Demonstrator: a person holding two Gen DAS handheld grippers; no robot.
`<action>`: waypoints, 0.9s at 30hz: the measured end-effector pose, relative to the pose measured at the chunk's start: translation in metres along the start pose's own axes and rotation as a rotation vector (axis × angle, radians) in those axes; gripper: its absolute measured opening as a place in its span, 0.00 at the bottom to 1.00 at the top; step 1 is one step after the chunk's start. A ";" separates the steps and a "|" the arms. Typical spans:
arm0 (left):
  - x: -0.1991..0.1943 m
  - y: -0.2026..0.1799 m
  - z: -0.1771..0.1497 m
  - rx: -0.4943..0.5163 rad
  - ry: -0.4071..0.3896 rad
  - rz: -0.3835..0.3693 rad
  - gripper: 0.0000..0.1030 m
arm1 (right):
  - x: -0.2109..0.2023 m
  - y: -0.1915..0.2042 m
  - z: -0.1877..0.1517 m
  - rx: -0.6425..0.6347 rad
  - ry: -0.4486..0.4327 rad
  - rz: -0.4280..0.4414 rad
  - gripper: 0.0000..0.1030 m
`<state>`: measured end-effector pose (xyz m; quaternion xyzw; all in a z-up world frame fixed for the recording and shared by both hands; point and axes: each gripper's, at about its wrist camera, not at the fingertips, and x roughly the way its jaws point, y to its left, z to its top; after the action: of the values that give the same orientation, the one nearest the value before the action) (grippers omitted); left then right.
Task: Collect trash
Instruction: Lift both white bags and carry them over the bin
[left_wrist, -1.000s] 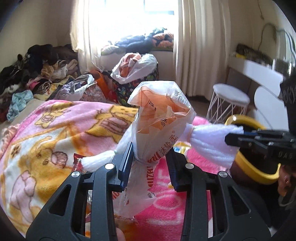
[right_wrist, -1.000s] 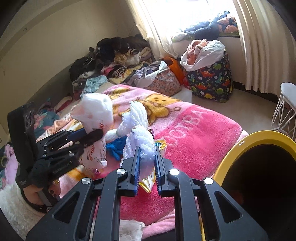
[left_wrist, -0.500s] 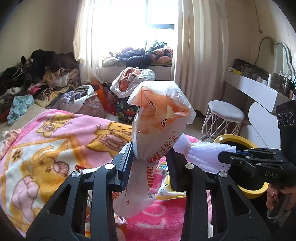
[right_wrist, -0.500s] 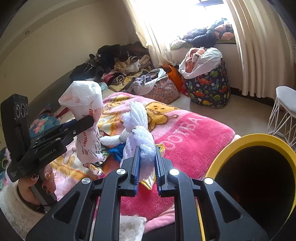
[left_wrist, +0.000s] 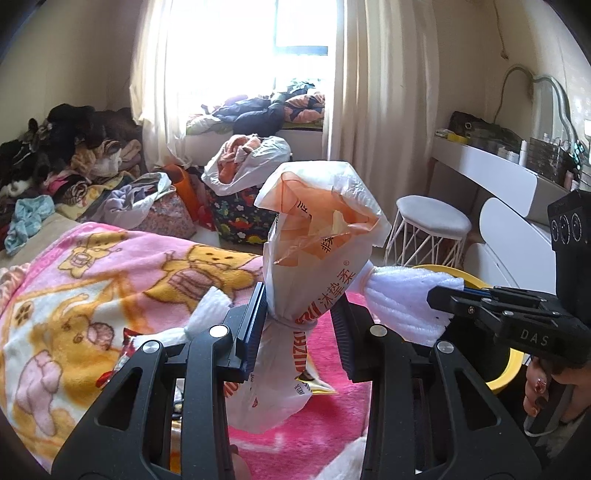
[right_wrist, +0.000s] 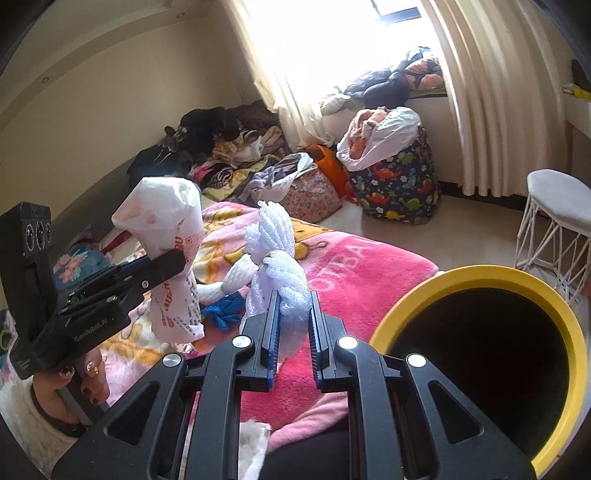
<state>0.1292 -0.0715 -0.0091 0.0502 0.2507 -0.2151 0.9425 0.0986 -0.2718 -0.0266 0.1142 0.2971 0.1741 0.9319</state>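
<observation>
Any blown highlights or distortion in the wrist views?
Left wrist: window clipped to white, curtains bowed by fisheye, corners vignetted black; plastic bag in the left gripper sharp. Right wrist: window also blown out; foam netting in the right gripper sharp; yellow-rimmed bin interior crushed to black.

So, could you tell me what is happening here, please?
A person is collecting trash off a bed with two handheld grippers. The left gripper pinches a crumpled plastic bag; the right gripper is shut on a white foam net. Both are held above the pink blanket, beside the yellow-rimmed bin.
</observation>
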 end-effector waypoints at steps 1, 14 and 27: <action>0.000 -0.004 0.000 0.004 0.001 -0.007 0.27 | -0.003 -0.003 0.000 0.007 -0.004 -0.003 0.13; 0.005 -0.038 0.001 0.050 0.010 -0.040 0.27 | -0.025 -0.027 -0.005 0.075 -0.041 -0.040 0.13; 0.010 -0.064 -0.002 0.084 0.026 -0.082 0.27 | -0.041 -0.049 -0.010 0.126 -0.066 -0.112 0.13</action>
<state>0.1084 -0.1324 -0.0154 0.0822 0.2557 -0.2633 0.9266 0.0740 -0.3317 -0.0296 0.1615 0.2825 0.0987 0.9404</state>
